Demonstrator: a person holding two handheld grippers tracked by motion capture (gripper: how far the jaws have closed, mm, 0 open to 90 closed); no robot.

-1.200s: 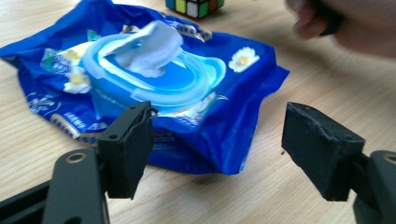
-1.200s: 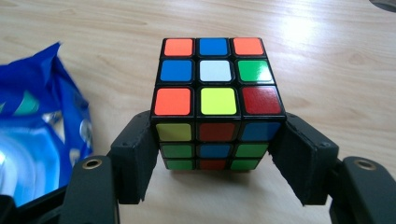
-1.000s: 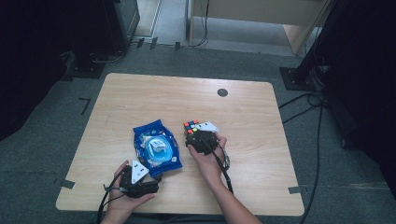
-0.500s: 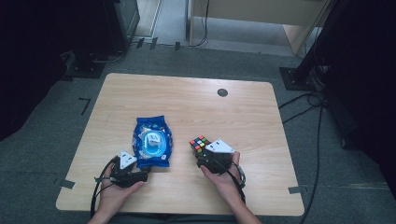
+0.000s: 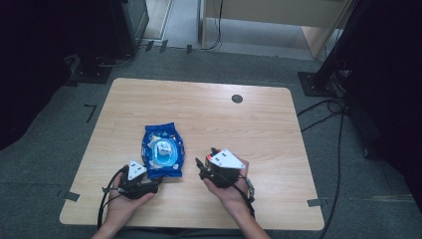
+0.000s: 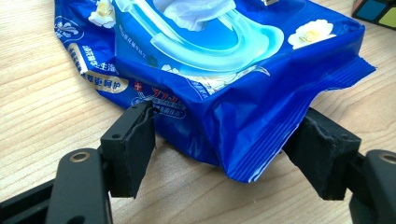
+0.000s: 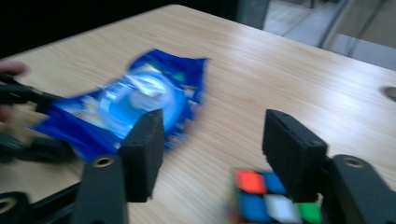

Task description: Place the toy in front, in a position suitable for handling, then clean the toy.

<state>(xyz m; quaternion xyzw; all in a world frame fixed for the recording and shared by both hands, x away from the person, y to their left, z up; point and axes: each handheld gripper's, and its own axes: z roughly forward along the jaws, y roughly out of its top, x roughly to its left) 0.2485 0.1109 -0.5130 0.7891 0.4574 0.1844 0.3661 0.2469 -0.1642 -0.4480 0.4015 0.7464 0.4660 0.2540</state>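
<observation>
Bracing pack (image 6: 205, 70) corner between closing left gripper (image 6: 224, 154) jaws, pads not clearly pinching | right gripper (image 7: 210, 154) parted, closing above cube (image 7: 266, 200) | pack near table (image 5: 278, 124) front edge

Light wooden table (image 5: 259, 124): blue wipes pack (image 5: 162, 150) lying flat near front edge, colour cube (image 7: 268, 201) beside it.

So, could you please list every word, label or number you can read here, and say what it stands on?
Blue wipes pack, yellow oval label: Chinese characters, too small and tilted to read.
Same pack, red strip beside a white cross: print creased and illegible.
Same pack, round emblem at top left: too small.
Colour cube: plain coloured squares, no text.
Table: no text.
</observation>
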